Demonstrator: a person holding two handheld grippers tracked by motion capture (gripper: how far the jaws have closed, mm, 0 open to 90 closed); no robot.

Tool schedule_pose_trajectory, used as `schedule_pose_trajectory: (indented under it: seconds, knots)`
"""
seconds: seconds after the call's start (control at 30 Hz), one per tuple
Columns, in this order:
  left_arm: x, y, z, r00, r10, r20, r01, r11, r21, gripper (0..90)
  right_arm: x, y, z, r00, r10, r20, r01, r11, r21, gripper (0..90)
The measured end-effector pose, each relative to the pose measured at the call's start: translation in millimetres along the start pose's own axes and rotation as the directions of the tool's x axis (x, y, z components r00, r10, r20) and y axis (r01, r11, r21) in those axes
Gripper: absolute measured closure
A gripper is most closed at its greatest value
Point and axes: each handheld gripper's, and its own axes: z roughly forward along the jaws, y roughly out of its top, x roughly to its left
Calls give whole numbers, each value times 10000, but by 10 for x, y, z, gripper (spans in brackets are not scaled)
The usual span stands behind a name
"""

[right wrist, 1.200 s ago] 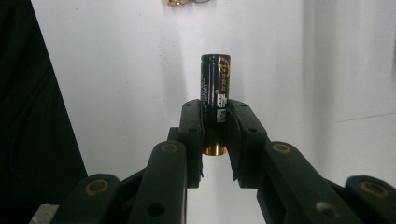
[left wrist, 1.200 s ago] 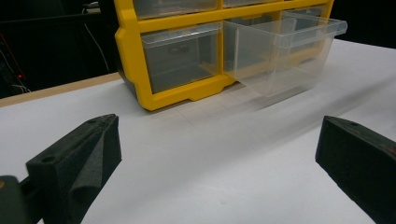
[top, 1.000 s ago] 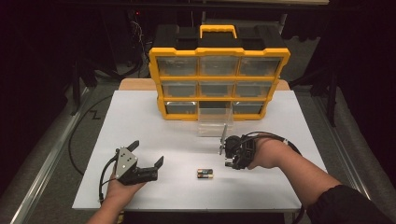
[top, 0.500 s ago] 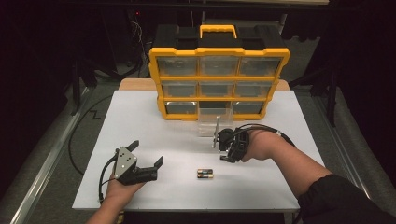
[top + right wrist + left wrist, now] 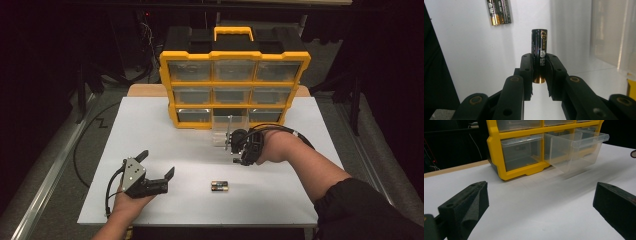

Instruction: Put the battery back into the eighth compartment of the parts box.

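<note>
Lab-like rig: white table, dark surrounds, floor cables

Clear glossy plastic drawer

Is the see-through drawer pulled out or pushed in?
Pulled out. The clear drawer sticks out from the yellow organizer's bottom row, tilted down toward the table.

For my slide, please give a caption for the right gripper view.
Right tool grips a battery near the clear drawer.
</note>
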Motion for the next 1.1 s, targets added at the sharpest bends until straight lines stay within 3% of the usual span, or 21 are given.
schedule_pose_trajectory:
  seconds: [1.1]
  knots:
    - [38, -3, -13, 9999, -133, -96, 133, 9999, -65, 11, -438, 73, -274, 9972, 405, 626, -406, 9992, 6, 791]
